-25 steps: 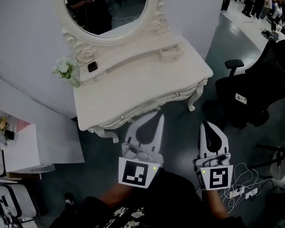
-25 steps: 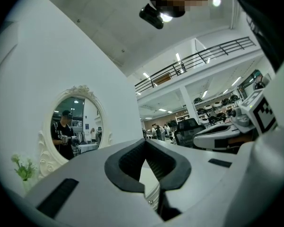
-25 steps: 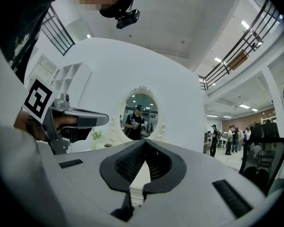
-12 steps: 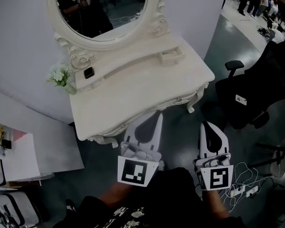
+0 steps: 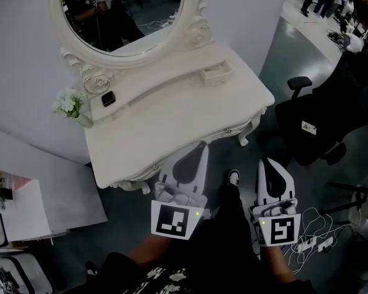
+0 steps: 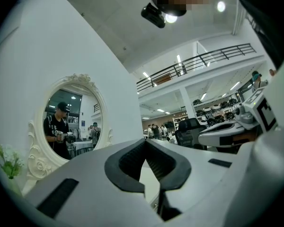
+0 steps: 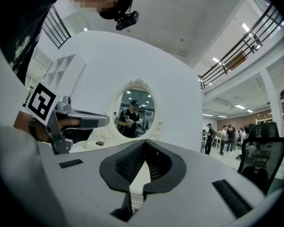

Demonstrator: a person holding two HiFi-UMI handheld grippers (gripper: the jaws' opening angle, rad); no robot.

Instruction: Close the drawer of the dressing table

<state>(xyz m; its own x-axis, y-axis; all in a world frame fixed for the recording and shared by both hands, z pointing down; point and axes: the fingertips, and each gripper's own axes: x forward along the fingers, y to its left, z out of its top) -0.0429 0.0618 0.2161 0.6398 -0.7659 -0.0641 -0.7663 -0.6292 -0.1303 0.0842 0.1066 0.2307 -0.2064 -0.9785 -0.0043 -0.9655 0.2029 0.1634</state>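
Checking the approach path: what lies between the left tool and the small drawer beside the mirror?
Only bare tabletop between left tool and small drawer, per head view.

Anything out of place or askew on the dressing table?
The small white drawer juts out at the right end of the raised back shelf of the white carved dressing table. Nothing else stands out.
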